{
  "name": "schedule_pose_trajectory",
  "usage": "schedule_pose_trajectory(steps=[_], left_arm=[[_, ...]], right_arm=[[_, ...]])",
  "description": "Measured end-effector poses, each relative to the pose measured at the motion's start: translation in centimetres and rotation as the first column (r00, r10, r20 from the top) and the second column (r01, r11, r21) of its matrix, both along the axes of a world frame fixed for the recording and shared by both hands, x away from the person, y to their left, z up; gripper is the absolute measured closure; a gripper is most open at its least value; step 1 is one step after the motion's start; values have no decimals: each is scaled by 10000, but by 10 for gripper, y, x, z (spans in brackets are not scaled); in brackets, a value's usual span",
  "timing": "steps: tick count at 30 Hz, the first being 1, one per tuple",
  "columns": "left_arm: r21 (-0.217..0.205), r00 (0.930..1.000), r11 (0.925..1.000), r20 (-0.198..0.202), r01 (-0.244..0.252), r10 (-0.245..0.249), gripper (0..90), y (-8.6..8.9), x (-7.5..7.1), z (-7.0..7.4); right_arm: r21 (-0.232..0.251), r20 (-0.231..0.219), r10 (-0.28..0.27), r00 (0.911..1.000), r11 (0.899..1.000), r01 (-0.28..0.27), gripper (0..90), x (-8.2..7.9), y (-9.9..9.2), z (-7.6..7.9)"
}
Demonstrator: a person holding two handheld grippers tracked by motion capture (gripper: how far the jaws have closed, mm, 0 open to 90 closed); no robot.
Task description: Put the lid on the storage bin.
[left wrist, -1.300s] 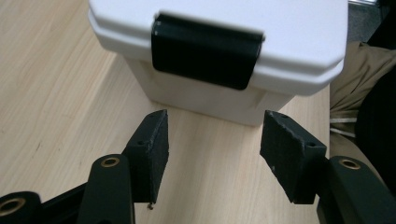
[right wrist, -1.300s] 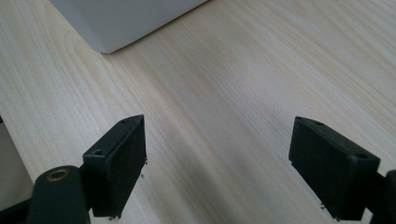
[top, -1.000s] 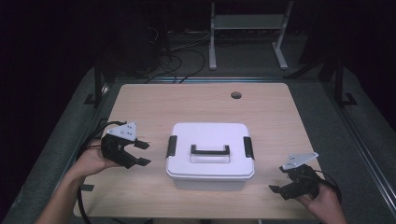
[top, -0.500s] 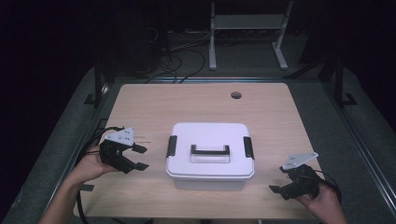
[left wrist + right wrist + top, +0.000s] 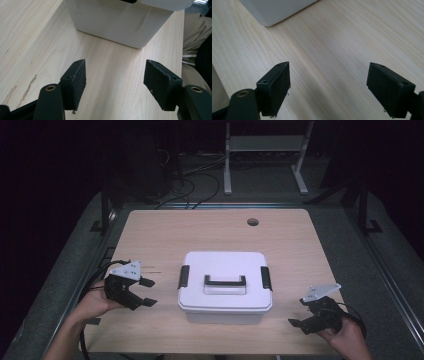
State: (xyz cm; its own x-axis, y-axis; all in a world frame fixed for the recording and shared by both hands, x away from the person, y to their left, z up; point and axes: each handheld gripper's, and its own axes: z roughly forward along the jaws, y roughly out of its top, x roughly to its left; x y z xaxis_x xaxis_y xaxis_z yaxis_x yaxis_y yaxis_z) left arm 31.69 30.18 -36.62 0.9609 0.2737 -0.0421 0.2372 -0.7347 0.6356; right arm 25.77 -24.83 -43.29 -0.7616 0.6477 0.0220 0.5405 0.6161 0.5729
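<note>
we see the white lidded box [image 5: 226, 286] sitting mid-tabletop [image 5: 165, 230], latches closed. our left hand-held gripper [image 5: 142, 292] has just been opening its jaws, nothing between them, pointing at the box's left latch [image 5: 184, 276]. our right hand-held gripper [image 5: 298, 319] waits wide and empty, so unlatching probably starts on the left.

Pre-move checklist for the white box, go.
1. Left claw open, nothing between its pads; it has just been opening: ok.
2. Right claw open and empty: ok.
3. White box sits flat on the table, lid on: ok.
4. Both side latches, left and right, down: ok.
5. Handle lying flat, nothing over it: ok.
6. Box contents: cannot tell.
</note>
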Motion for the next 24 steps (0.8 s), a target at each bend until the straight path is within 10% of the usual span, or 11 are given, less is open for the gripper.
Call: schedule_pose_trajectory(steps=[24], left_arm=[[-149, 9996, 9994, -34, -297, 296, 293, 11, -10, -18]], right_arm=[[-2, 15, 22, 10000, 10000, -22, 185, -1, 0, 0]])
